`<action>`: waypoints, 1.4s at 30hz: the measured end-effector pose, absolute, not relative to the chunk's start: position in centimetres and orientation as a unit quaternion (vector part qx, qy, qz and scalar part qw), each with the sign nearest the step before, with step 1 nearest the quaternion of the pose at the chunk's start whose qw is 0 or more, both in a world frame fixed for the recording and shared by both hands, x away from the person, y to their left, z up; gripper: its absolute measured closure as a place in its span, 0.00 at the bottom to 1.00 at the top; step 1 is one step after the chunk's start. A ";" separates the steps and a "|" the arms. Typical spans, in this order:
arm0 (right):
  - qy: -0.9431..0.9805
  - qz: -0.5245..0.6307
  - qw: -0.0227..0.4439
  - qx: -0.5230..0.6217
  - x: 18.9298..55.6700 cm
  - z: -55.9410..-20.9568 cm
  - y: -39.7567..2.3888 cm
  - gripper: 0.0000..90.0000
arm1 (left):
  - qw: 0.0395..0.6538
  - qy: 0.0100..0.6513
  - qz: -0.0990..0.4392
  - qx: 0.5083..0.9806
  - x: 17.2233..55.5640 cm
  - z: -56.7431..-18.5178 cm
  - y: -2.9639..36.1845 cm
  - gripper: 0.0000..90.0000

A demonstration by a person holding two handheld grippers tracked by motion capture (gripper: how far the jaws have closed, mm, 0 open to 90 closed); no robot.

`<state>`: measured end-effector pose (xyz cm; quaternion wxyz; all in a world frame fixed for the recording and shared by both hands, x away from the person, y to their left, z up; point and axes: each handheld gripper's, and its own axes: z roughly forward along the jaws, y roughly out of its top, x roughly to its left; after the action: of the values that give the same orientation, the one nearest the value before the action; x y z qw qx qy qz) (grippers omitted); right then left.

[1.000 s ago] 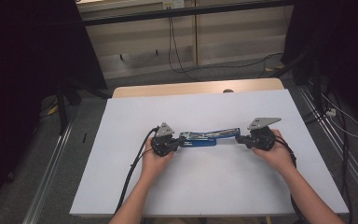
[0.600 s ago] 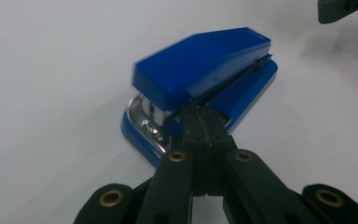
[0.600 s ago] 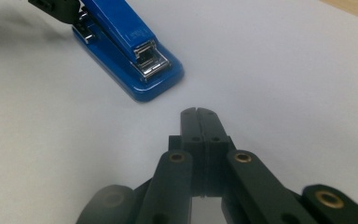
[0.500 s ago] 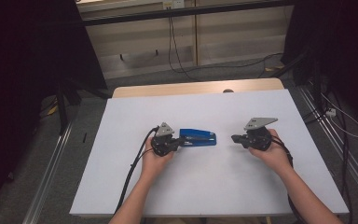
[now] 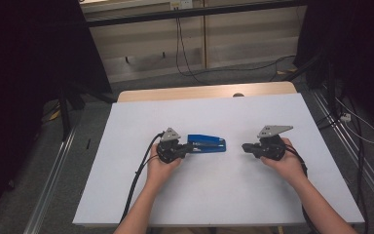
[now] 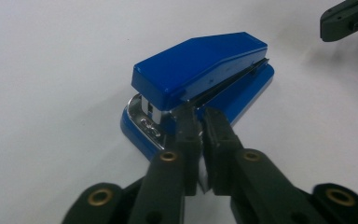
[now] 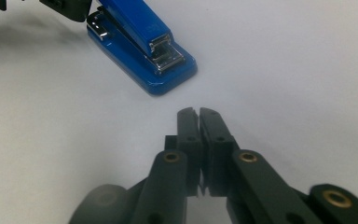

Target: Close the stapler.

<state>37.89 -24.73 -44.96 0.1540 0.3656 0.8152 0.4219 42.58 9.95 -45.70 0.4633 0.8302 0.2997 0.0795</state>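
A blue stapler [image 5: 206, 145] lies closed on the white table top [image 5: 199, 204], near its middle. My left gripper [image 5: 189, 147] is at the stapler's hinge end, its tips against the rear of the stapler [image 6: 200, 70]. The left gripper [image 6: 201, 114] has just been opening its jaws. They stand a thin slit apart, and I see nothing between them. My right gripper [image 5: 245, 146] rests a short way to the right of the stapler, apart from it. The right gripper [image 7: 198, 112] has its jaws together and empty, pointing at the stapler's [image 7: 140, 28] front end.
A strip of wooden table edge [image 5: 204, 91] shows beyond the white top. Metal rails [image 5: 53, 190] run along both sides of the table. Cables [image 5: 185, 58] lie on the floor behind. The left gripper's black cable [image 5: 139, 175] trails toward the near edge.
A second ago the stapler was stretched open between both grippers. It has since folded closed beside the left gripper, and the right gripper has let go and drawn back to the right.
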 end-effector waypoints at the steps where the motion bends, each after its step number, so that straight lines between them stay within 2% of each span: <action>1: 0.816 0.422 0.153 0.365 37.7 -44.9 -24.7 0.94 | 0.462 0.299 0.080 0.831 42.5 -45.6 10.0 0.88; 7: 0.810 0.421 0.156 0.376 36.8 -44.9 -24.8 0.74 | 0.477 0.311 0.068 0.820 41.7 -44.7 11.3 0.73; 12: 0.797 0.433 0.158 0.390 35.8 -44.4 -25.3 0.57 | 0.483 0.308 0.079 0.816 40.6 -43.6 12.9 0.59; 18: 0.789 0.437 0.163 0.400 34.4 -44.0 -26.0 0.47 | 0.477 0.304 0.086 0.820 39.8 -43.2 14.1 0.49; 26: 0.795 0.429 0.161 0.397 33.1 -44.4 -26.3 0.38 | 0.473 0.318 0.100 0.815 39.2 -42.9 15.6 0.39; 42: 0.791 0.430 0.155 0.407 31.0 -44.9 -27.8 0.33 | 0.458 0.327 0.123 0.817 37.7 -42.8 18.3 0.26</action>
<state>30.97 -27.75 -44.91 0.1548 0.4074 0.7908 0.4298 37.70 18.35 -42.82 0.4584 0.8171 0.3271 0.1234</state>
